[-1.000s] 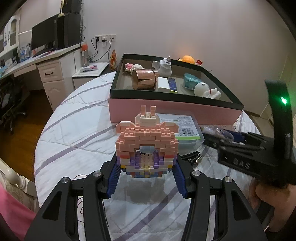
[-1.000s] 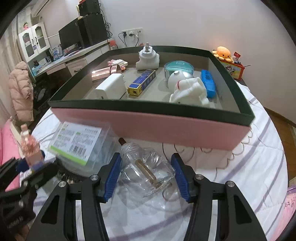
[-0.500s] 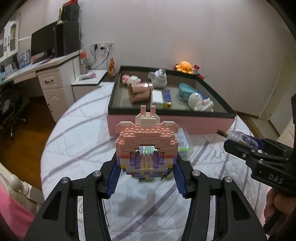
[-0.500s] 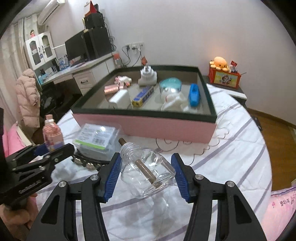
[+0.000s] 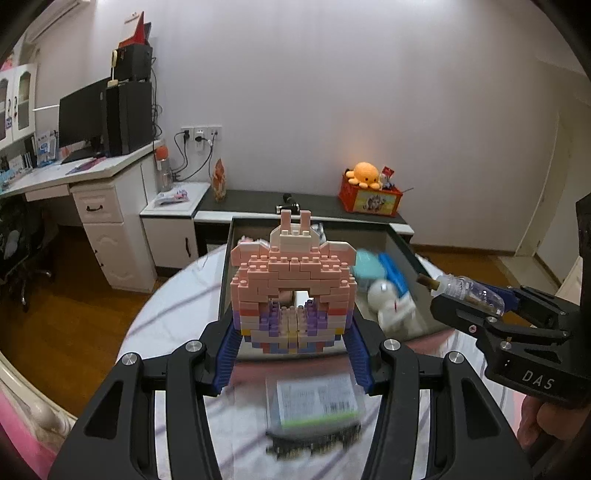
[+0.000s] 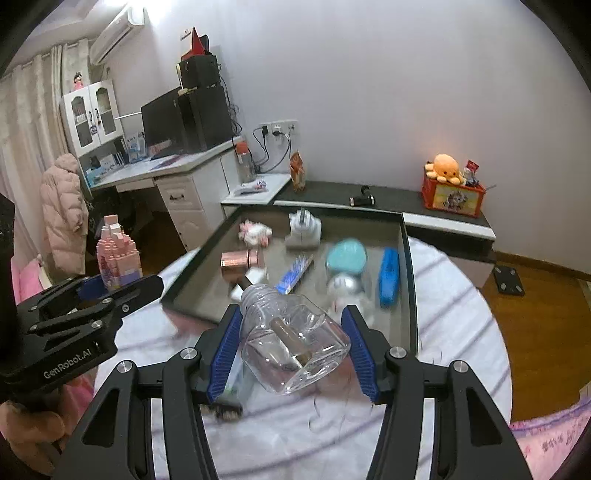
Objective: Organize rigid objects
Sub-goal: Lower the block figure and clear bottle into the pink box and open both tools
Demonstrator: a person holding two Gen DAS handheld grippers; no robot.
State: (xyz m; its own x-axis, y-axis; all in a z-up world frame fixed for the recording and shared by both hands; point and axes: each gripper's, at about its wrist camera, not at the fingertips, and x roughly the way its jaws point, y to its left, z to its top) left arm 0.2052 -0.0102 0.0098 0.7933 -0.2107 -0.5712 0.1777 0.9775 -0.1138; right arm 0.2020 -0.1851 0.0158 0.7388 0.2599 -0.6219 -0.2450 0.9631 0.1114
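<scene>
Left claw (image 5: pixel 293 345) grips the pink brick model (image 5: pixel 291 291); right claw (image 6: pixel 290 349) grips the clear glass bottle (image 6: pixel 295 339). Both are held above the tabletop (image 6: pixel 461 332), the tray (image 6: pixel 404 258) just ahead of the claws. Several items already lie inside; these two are judged not yet placed, and a labelled plastic box (image 5: pixel 316 404) waits below the left claw.

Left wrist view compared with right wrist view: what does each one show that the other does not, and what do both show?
Only the left wrist view shows the labelled plastic case on the table. Only the right wrist view shows the copper cup, the air conditioner and the pink jacket. Both show the block model, the clear bottle, the tray and the orange octopus toy.
</scene>
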